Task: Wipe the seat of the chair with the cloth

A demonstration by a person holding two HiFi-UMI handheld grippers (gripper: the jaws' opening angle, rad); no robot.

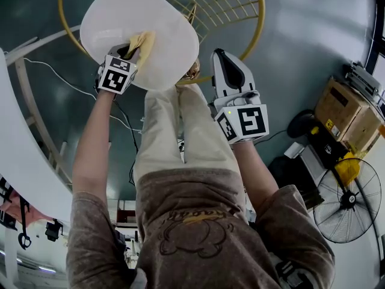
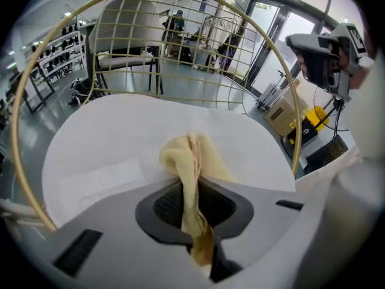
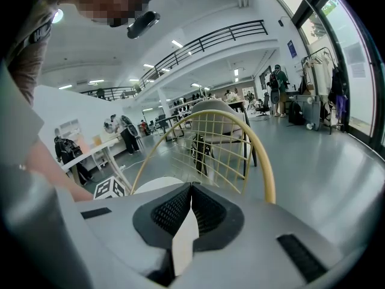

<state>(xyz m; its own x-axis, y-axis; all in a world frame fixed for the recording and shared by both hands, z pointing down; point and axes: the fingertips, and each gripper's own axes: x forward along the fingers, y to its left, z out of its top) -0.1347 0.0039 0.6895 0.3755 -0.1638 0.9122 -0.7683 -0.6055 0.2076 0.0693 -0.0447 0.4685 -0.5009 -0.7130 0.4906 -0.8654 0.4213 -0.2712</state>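
The chair has a round white seat (image 1: 138, 23) and a yellow wire back (image 1: 225, 8). My left gripper (image 1: 133, 52) is over the near part of the seat, shut on a bunched yellow cloth (image 1: 143, 41). In the left gripper view the cloth (image 2: 194, 155) runs between the jaws of the left gripper (image 2: 190, 184) and rests on the seat (image 2: 114, 143). My right gripper (image 1: 221, 58) hangs to the right of the seat, off the chair, near the back's rim. The right gripper (image 3: 191, 191) is shut with nothing in it and faces the wire back (image 3: 231, 149).
Cardboard boxes (image 1: 352, 110) and a floor fan (image 1: 348, 200) stand to the right. A white table edge (image 1: 21, 161) curves along the left, with a cable (image 1: 72, 86) on the grey floor. The person's legs (image 1: 180, 131) are right against the seat's near edge.
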